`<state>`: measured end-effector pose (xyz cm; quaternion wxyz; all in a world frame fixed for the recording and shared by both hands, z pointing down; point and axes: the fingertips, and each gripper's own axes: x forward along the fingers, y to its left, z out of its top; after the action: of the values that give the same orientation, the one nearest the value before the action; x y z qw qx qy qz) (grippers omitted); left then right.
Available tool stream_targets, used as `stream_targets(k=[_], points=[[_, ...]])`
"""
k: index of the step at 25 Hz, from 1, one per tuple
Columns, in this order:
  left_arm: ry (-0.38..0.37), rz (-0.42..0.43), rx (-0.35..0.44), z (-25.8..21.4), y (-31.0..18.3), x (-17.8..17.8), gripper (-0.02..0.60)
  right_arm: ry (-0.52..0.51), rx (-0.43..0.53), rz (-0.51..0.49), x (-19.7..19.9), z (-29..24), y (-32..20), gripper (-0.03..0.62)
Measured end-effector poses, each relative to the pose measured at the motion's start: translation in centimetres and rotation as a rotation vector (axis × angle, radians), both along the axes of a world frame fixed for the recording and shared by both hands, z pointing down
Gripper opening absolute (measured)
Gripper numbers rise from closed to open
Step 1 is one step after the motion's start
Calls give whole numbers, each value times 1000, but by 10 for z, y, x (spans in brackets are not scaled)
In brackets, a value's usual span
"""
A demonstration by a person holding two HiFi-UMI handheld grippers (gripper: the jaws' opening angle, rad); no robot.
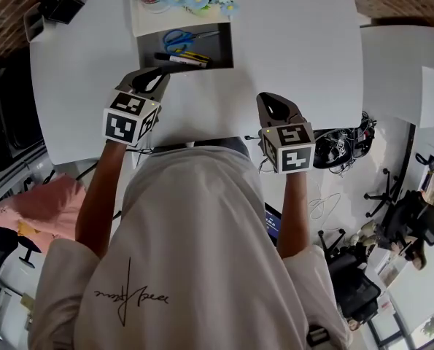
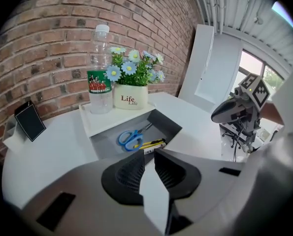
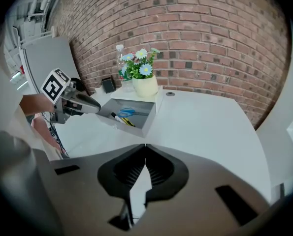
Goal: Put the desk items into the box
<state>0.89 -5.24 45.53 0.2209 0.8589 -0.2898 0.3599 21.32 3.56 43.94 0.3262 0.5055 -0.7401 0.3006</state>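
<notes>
One rectangular box (image 2: 171, 124), loop-handled blue scissors (image 2: 129, 138)

A water bottle (image 2: 100, 73) stands just beside a flower pot (image 2: 130, 96) before a brick wall (image 2: 52, 33).

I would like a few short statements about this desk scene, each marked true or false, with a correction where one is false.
1. The blue scissors lie inside the box. True.
2. The left tongs hold a marker. False: they stand apart with nothing between them.
3. The right tongs are shut and empty. True.
4. The water bottle lies on its side. False: it stands upright beside the flower pot.
</notes>
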Motion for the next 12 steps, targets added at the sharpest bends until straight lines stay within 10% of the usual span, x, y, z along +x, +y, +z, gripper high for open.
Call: stream_targets(k=[12], points=[[49, -13, 65, -35, 35, -19, 40, -34, 29, -41, -34, -7, 12, 28]])
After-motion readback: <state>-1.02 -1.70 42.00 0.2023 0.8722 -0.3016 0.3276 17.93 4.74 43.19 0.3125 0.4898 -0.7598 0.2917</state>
